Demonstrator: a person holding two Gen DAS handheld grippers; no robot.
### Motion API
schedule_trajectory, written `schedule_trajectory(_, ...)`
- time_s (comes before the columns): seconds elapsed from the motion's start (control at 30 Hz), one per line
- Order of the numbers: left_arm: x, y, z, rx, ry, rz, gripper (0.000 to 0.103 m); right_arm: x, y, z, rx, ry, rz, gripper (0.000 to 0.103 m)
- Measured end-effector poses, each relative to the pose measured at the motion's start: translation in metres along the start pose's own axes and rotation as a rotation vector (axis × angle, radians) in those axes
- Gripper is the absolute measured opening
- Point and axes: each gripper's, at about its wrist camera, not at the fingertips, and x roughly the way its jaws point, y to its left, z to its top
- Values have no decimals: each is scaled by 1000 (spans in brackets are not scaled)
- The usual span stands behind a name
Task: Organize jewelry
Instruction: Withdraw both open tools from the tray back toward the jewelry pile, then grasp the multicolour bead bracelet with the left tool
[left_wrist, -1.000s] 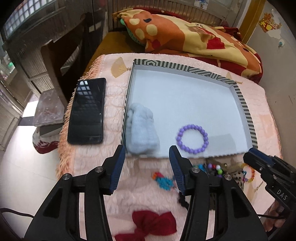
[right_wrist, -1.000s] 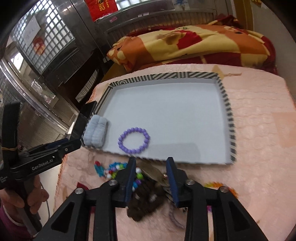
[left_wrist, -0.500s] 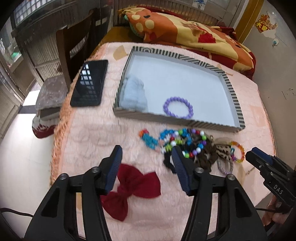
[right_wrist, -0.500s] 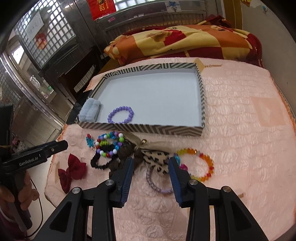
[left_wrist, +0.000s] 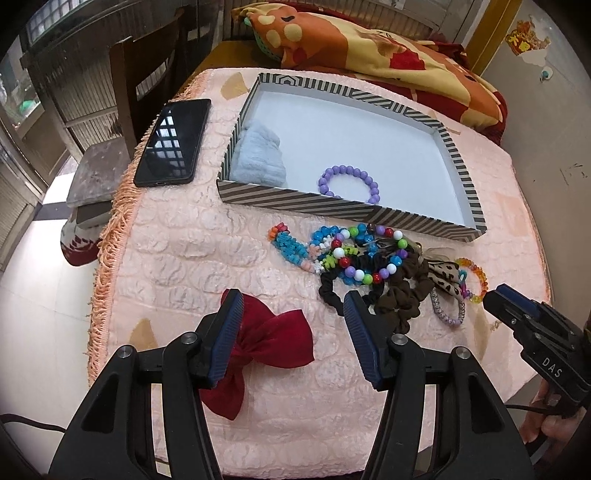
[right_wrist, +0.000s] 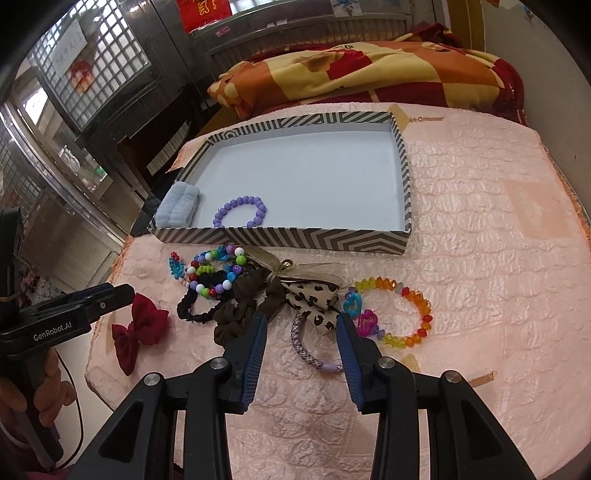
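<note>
**Both claws drawn back from the tray to the loose pile**

A second ago both claws were held close over the tray (left_wrist: 458, 155), at its near wall; now they are seen pulled back over the counter (left_wrist: 177, 236), so the whole unsorted pile is in view. The drop-off appears to be finished and a fresh pick is judged to be next.

The left claw (left_wrist: 293, 317) is held apart, a little wider than before, with nothing gripped. The red bow (left_wrist: 273, 339) lies directly below and between its jaws, touching neither. The right claw (right_wrist: 301, 336) is also apart and empty; the braided band (right_wrist: 306, 347) and the leopard bow (right_wrist: 314, 302) lie between and just ahead of its jaws.

In the tray, a purple bracelet (left_wrist: 351, 184) and a folded blue cloth (left_wrist: 260, 155) are already placed by the near-left corner. The beaded tangle (left_wrist: 354, 254), scrunchies (left_wrist: 399, 295) and orange bracelet (right_wrist: 402, 314) remain outside, just beside the tray's near wall. A phone (left_wrist: 173, 144) lies left of the tray.
</note>
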Motion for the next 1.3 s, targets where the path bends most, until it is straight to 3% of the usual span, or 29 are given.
schedule_trajectory(0.7,9,-9,7,20,16,5,56,3,3,0,5,18,-4,37)
schedule_trajectory(1.03,31,0,31,-77,76,-97,56,3,-2,-6,33,29,-9,37)
schedule_trajectory(1.3,56,-7,48,-92,132,-92,56,4,-6,-8,64,35,-12,38)
